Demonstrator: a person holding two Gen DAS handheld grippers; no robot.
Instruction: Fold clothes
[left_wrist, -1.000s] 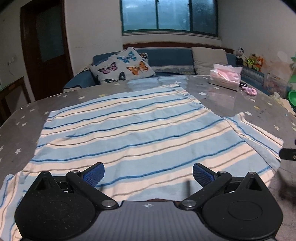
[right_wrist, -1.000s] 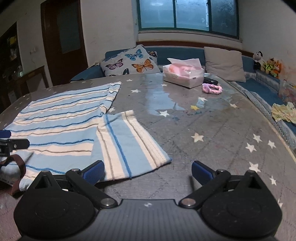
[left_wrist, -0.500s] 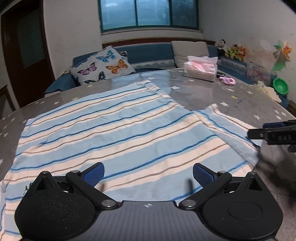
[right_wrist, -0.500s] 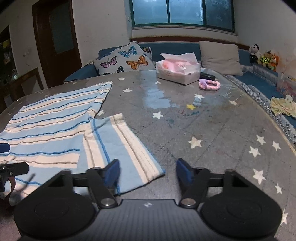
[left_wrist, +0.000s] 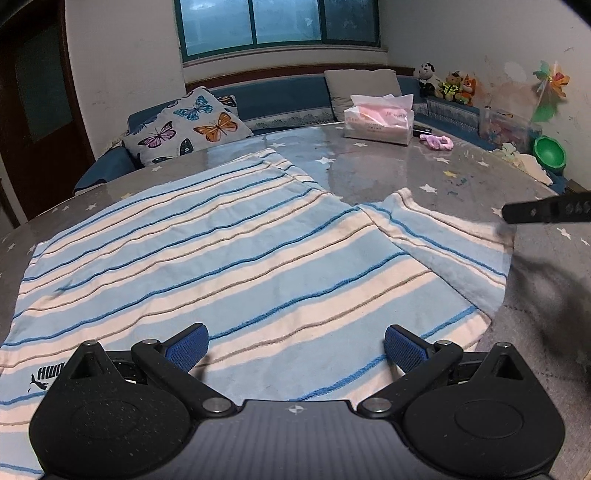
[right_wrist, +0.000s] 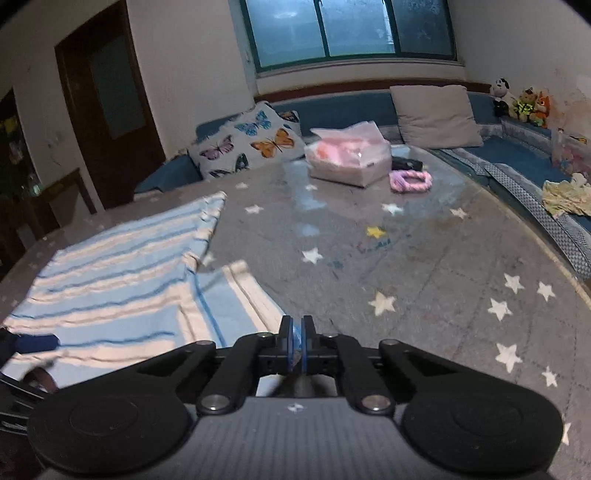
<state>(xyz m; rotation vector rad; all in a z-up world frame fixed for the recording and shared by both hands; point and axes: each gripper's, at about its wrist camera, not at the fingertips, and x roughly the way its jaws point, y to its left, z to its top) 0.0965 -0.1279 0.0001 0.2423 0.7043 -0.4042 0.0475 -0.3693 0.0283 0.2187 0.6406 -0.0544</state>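
A blue-and-cream striped garment (left_wrist: 258, 258) lies flat on the star-patterned table (left_wrist: 424, 173). Its short sleeve (left_wrist: 443, 240) spreads out to the right. My left gripper (left_wrist: 295, 347) hovers over the garment's near hem, jaws wide open, nothing between the blue pads. In the right wrist view the garment (right_wrist: 110, 288) lies to the left and the sleeve (right_wrist: 236, 295) runs down to my right gripper (right_wrist: 297, 332). That gripper is shut, with the sleeve's corner pinched between its pads. From the left wrist view, the right gripper (left_wrist: 546, 212) shows as a black bar at the sleeve's outer corner.
A pink tissue box (right_wrist: 349, 158), a black remote (right_wrist: 406, 162) and a pink hair tie (right_wrist: 410, 181) sit at the table's far side. A sofa with a butterfly cushion (left_wrist: 184, 125) runs behind. A green bowl (left_wrist: 550, 153) stands at the far right.
The right gripper's jaws went from wide open to shut on the sleeve corner. The left gripper shifted rightward along the hem, bringing the right gripper into its view.
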